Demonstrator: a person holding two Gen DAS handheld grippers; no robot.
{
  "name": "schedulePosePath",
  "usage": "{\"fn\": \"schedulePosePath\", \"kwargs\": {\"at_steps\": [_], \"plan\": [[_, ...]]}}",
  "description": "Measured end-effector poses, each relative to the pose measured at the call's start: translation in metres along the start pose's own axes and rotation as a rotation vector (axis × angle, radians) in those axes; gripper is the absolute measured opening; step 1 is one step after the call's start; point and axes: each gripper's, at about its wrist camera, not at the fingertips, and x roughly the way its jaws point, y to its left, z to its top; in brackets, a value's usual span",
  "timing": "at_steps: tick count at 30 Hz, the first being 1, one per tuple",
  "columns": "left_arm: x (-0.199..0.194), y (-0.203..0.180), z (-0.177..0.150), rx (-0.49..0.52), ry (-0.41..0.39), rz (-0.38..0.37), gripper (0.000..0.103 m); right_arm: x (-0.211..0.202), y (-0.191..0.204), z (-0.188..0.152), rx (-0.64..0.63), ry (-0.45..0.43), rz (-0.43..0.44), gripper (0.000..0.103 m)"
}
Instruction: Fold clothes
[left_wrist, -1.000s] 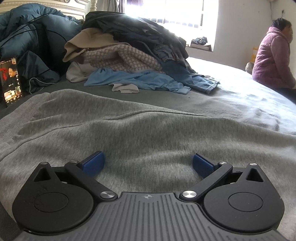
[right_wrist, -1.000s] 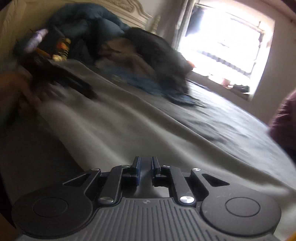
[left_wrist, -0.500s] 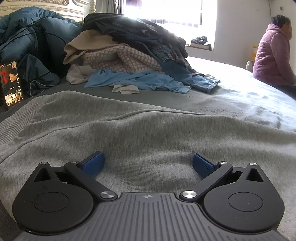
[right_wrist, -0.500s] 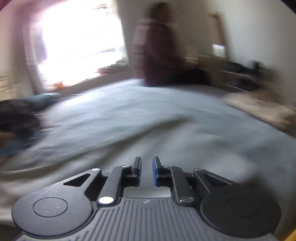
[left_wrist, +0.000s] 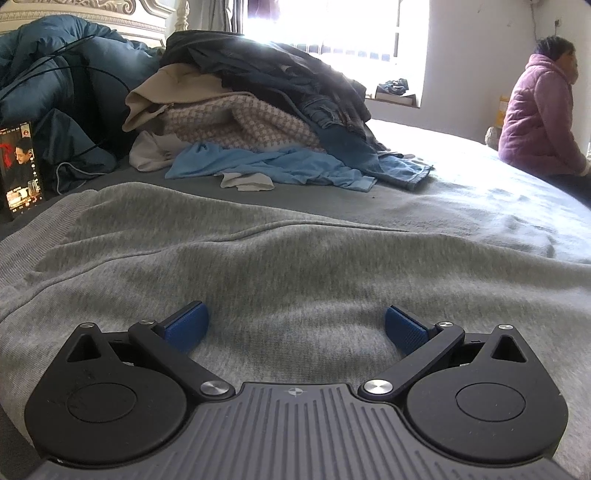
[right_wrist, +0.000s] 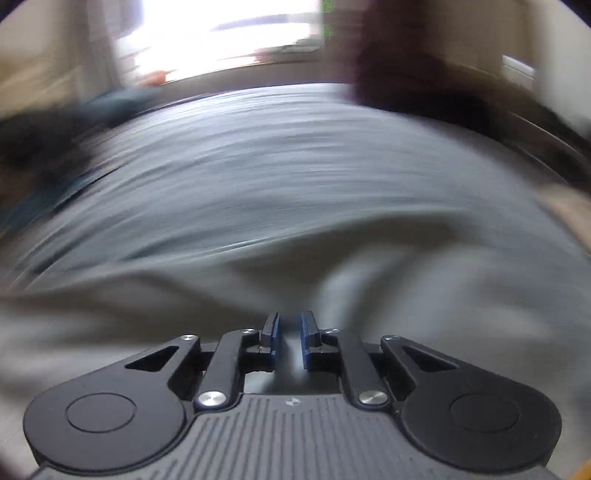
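The left gripper (left_wrist: 293, 326) is hovering with jaws spread wide over the heather-grey knit sweatshirt (left_wrist: 258, 266) lying flat on the grey-sheeted bed (left_wrist: 480, 199). The right gripper (right_wrist: 287, 334) — blurred view — is showing its blue pads (right_wrist: 306, 332) nearly together, gripping nothing visible, above pale grey cloth.

Bed: we see a grey sheet (left_wrist: 480, 206) covering it.
Near us: grey sweatshirt (left_wrist: 258, 266) spread flat.
Behind: heap of clothes (left_wrist: 258, 110).
Left: phone (left_wrist: 20, 168), dark blue duvet (left_wrist: 66, 74).
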Motion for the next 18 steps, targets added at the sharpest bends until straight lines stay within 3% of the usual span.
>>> {"fn": "schedulePosePath", "kwargs": {"at_steps": [2,5,7,8,9,11,15,16,18], "plan": [[0.000,0.000,0.000,-0.001,0.000,-0.001,0.103,-0.009,-0.023,0.010,0.077,-0.025,-0.079,0.014],[0.000,-0.001,-0.001,0.000,-0.006,0.002,0.103,-0.022,0.007,0.019,0.033,-0.080,0.069,0.015],[0.000,-0.001,-0.001,0.001,-0.008,0.004,0.103,-0.011,0.040,0.021,-0.052,-0.050,0.168,0.016],[0.000,-0.001,-0.001,0.001,-0.007,0.005,0.103,0.002,0.050,0.021,-0.095,-0.018,0.170,0.016],[0.000,-0.001,-0.001,0.001,-0.007,0.005,0.103,0.015,0.057,0.022,-0.133,0.012,0.160,0.016],[0.000,-0.001,-0.001,0.000,-0.008,0.004,0.103,0.042,0.034,0.031,-0.153,0.045,0.045,0.016],[0.000,0.001,-0.001,-0.004,-0.010,0.001,0.103,0.061,-0.075,0.057,0.198,0.027,-0.123,0.011],[0.000,0.001,-0.001,-0.003,-0.009,0.001,0.103,0.052,-0.089,0.058,0.243,0.024,-0.170,0.016],[-0.001,0.001,-0.001,-0.002,-0.010,0.002,0.103,0.025,-0.097,0.054,0.238,-0.005,-0.157,0.016]]}}
